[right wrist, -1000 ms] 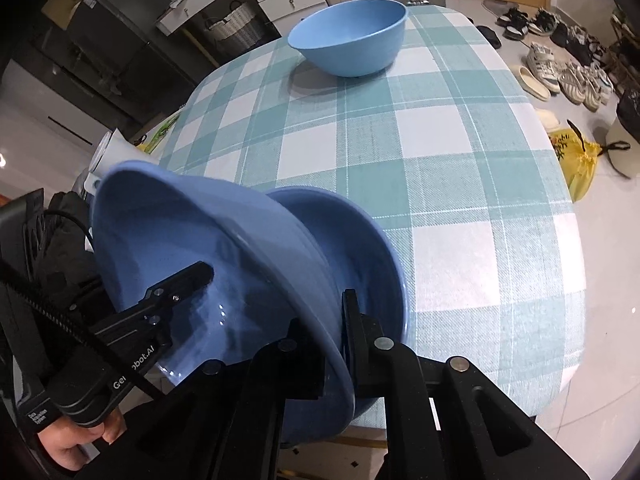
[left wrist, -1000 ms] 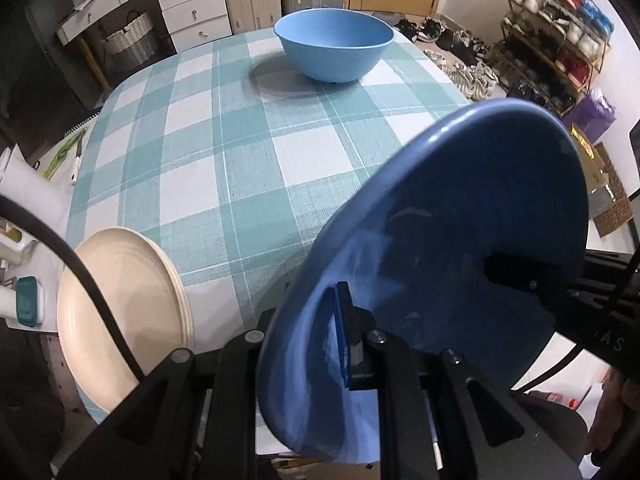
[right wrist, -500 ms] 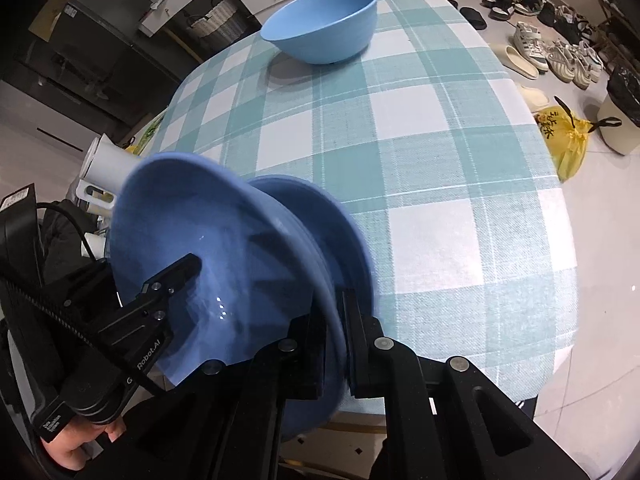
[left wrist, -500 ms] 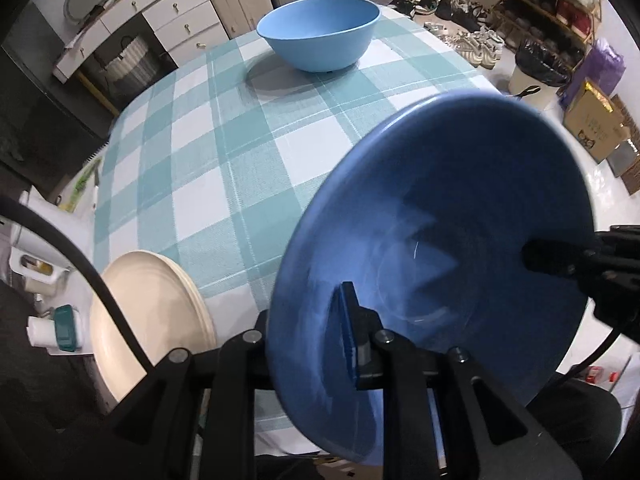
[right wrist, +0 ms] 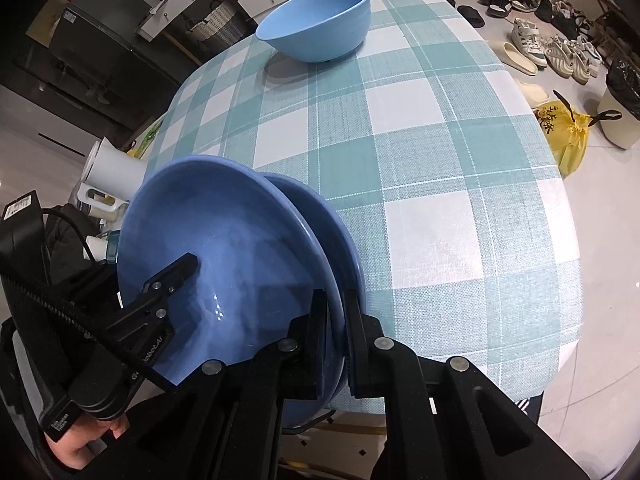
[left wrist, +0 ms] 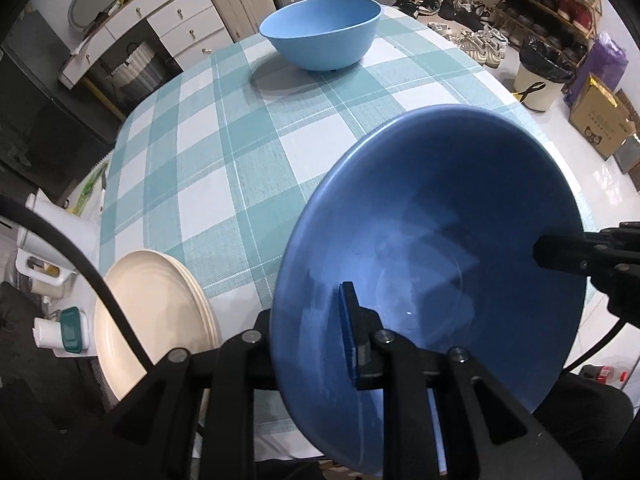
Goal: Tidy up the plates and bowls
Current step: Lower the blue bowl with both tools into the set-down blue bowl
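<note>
Two dark blue deep plates are held above the table's near edge, the front plate [right wrist: 224, 248] nested against the rear plate [right wrist: 340, 240]. My right gripper [right wrist: 336, 328] is shut across both near rims, one finger inside the front plate and one outside the rear. My left gripper [left wrist: 316, 332] is shut on the front plate [left wrist: 440, 260] at its rim; its blue pad lies inside the hollow and its other finger is hidden behind. The right gripper's finger [left wrist: 560, 256] shows at that plate's far rim. A light blue bowl [left wrist: 320, 36] stands at the table's far end.
A stack of cream plates [left wrist: 152, 320] sits at the table's near left corner. The table wears a teal and white checked cloth [right wrist: 420, 140]. Shoes, a lined bin [left wrist: 540, 76] and a yellow bag [right wrist: 568, 136] lie on the floor to the right. A hand [right wrist: 80, 444] holds the left gripper.
The front blue plate has tipped, so its hollow now faces the left camera more and it lies closer against the rear plate. Both grippers keep their hold.
</note>
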`<state>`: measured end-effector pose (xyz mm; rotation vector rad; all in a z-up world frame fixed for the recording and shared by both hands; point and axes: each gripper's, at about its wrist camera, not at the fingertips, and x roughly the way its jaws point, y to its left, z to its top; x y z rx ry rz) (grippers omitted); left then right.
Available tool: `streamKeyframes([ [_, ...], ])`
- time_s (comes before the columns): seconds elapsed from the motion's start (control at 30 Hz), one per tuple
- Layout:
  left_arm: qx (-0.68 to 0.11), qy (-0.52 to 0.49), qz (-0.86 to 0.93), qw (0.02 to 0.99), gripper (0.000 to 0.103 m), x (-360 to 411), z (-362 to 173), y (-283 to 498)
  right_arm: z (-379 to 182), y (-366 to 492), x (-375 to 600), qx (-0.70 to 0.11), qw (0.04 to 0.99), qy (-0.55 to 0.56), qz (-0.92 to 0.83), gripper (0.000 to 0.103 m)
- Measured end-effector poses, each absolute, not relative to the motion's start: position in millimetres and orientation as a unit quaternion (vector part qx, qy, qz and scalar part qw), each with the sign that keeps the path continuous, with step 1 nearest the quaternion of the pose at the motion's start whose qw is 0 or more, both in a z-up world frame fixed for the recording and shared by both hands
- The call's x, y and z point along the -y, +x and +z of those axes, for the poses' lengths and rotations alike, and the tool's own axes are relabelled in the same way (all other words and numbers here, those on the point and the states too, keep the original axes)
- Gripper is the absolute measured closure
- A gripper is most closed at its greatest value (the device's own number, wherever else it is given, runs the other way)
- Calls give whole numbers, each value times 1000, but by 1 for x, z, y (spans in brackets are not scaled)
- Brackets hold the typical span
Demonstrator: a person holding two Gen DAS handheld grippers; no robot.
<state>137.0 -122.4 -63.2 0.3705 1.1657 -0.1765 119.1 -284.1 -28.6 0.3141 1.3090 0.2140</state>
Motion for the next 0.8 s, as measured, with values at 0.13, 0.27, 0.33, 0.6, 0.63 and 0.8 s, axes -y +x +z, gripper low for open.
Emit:
streamKeyframes([
  [0.13, -548, 166, -83, 816, 83, 123, -65, 139, -22, 119, 287, -598, 781, 149, 98, 95],
  [0.27, -552, 166, -85, 812, 80, 125, -69, 140, -21, 117, 289, -599, 781, 147, 99, 95],
  [0.33, -551, 171, -86, 813, 80, 126, -68, 139, -22, 117, 289, -600, 780, 147, 101, 95],
  [0.6, -538, 142, -94, 825, 79, 115, -48, 141, -27, 116, 290, -595, 782, 158, 99, 95],
  [0.63, -536, 132, -95, 828, 79, 113, -43, 141, -26, 115, 290, -594, 782, 159, 98, 95],
  [0.8, -526, 138, -101, 833, 79, 113, -33, 137, -25, 113, 287, -594, 783, 156, 99, 95],
])
